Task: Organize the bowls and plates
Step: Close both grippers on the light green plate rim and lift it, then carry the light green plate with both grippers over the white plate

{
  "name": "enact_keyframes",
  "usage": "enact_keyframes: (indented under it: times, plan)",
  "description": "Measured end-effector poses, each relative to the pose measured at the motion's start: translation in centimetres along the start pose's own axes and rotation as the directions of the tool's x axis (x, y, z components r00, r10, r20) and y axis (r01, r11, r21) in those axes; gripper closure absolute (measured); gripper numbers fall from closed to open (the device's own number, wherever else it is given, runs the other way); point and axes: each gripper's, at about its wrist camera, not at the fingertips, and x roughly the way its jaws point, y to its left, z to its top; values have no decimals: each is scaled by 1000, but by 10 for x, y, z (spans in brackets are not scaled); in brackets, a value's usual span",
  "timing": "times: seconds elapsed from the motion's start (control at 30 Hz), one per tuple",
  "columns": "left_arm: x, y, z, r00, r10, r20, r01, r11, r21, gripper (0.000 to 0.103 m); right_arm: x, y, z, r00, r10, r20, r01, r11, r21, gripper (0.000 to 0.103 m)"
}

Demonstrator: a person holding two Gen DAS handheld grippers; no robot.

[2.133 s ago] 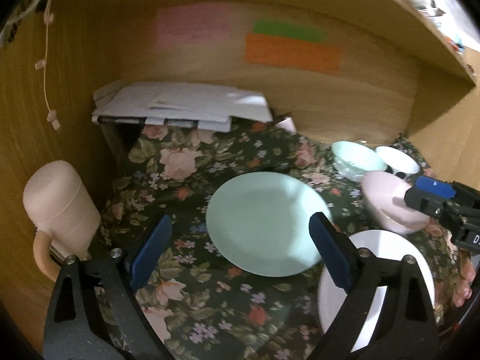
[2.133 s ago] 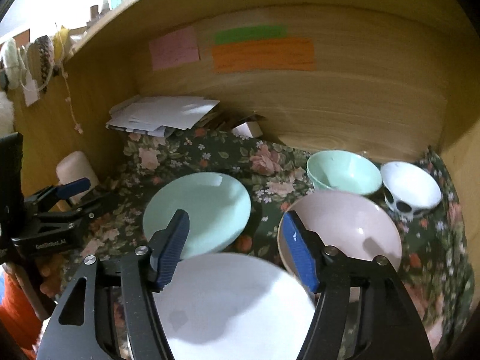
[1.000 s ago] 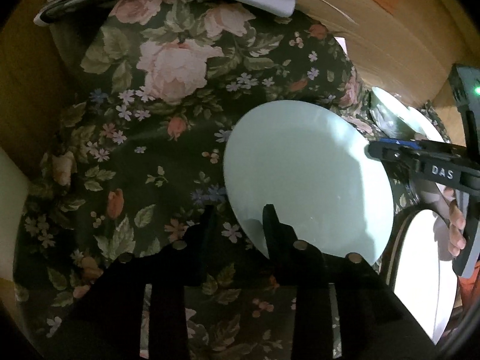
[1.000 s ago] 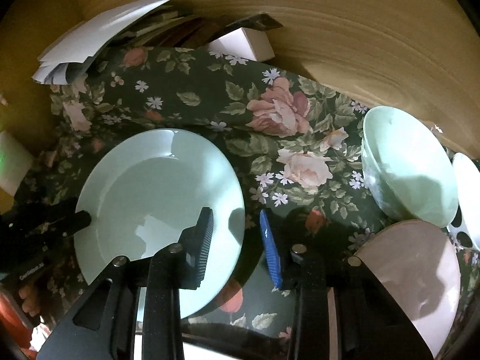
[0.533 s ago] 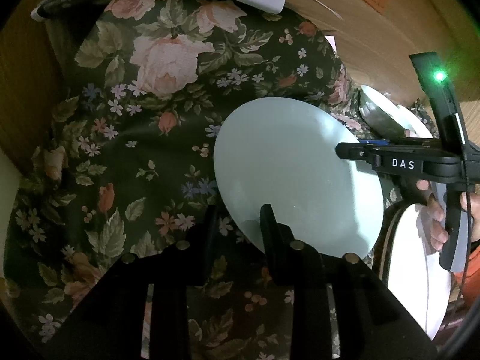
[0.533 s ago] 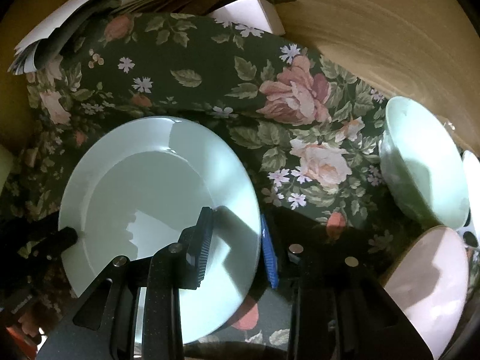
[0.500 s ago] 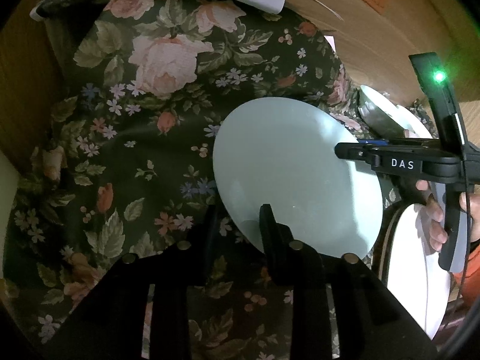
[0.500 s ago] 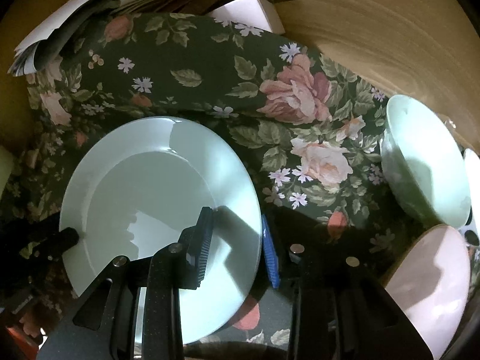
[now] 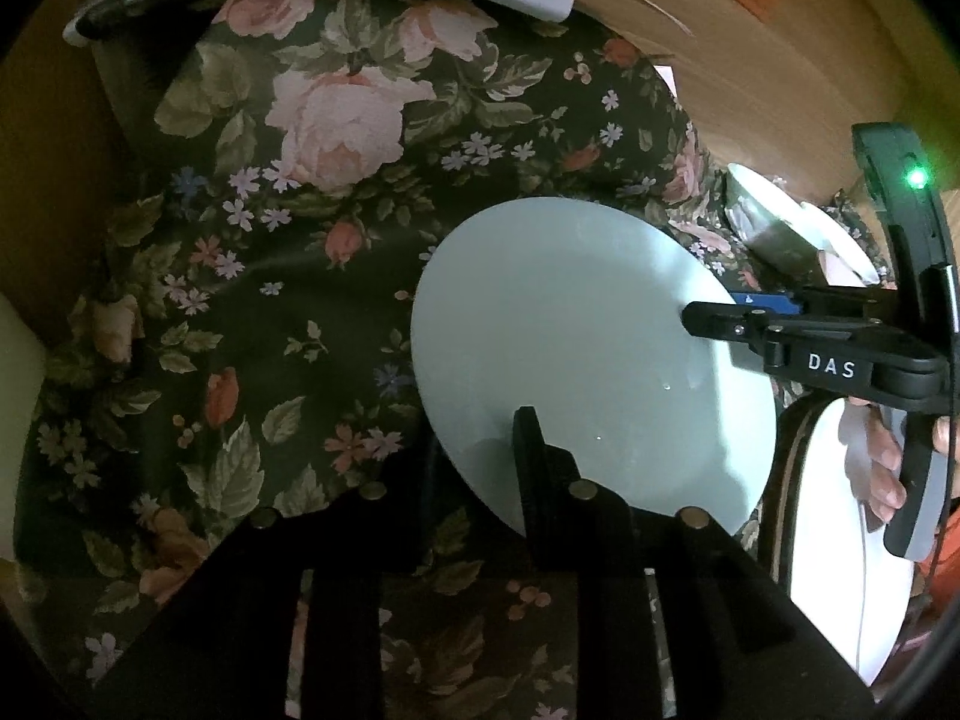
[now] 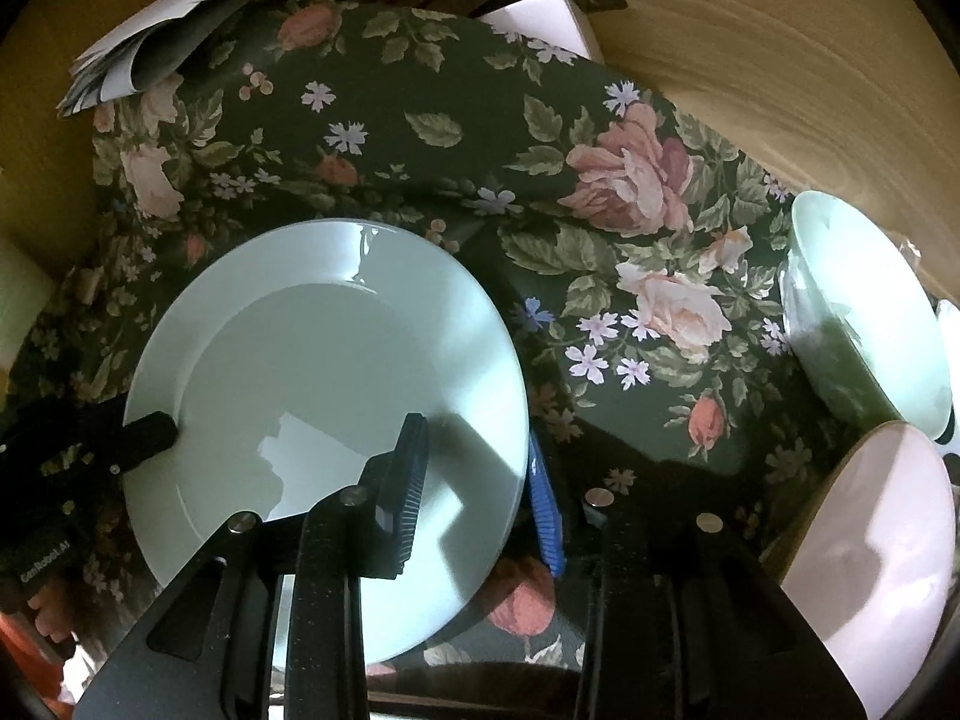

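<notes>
A pale green plate [image 9: 588, 348] lies on the floral cloth [image 9: 270, 240] inside a wooden alcove. My left gripper [image 9: 480, 438] is shut on its near rim, one finger on top [image 9: 528, 450] and the other under the edge. In the right wrist view the same plate [image 10: 324, 372] has my right gripper [image 10: 474, 444] shut on the opposite rim, black finger above and blue pad [image 10: 543, 510] below. Each gripper shows in the other's view: the right gripper [image 9: 708, 312] and the left gripper [image 10: 144, 426]. The plate looks slightly tilted.
To the right stand a green bowl [image 10: 864, 312] and a pink bowl [image 10: 882, 534]. A white plate [image 9: 840, 528] lies at the near right. Stacked papers [image 10: 180, 18] and a white box [image 10: 534, 18] sit against the wooden back wall. A pale cup [image 9: 18, 348] stands at the left.
My right gripper has slid left onto the green plate's rim until the blue pad meets the edge. My left gripper's jaws have narrowed a little on the other rim.
</notes>
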Motion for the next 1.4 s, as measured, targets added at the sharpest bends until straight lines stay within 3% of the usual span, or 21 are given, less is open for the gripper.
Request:
enact_keyframes:
  times: [0.13, 0.43, 1.4]
  plan:
    - [-4, -5, 1, 1000, 16, 3, -16, 1000, 2, 80, -10, 6, -16, 1000, 21, 20, -21, 1000, 9, 74]
    - [-32, -10, 3, 996, 45, 75, -46, 999, 2, 80, -33, 1, -16, 996, 53, 68, -55, 998, 18, 75]
    - [-96, -40, -18, 981, -16, 195, 13, 1000, 17, 80, -101, 1, -45, 982, 27, 188, -32, 999, 26, 75]
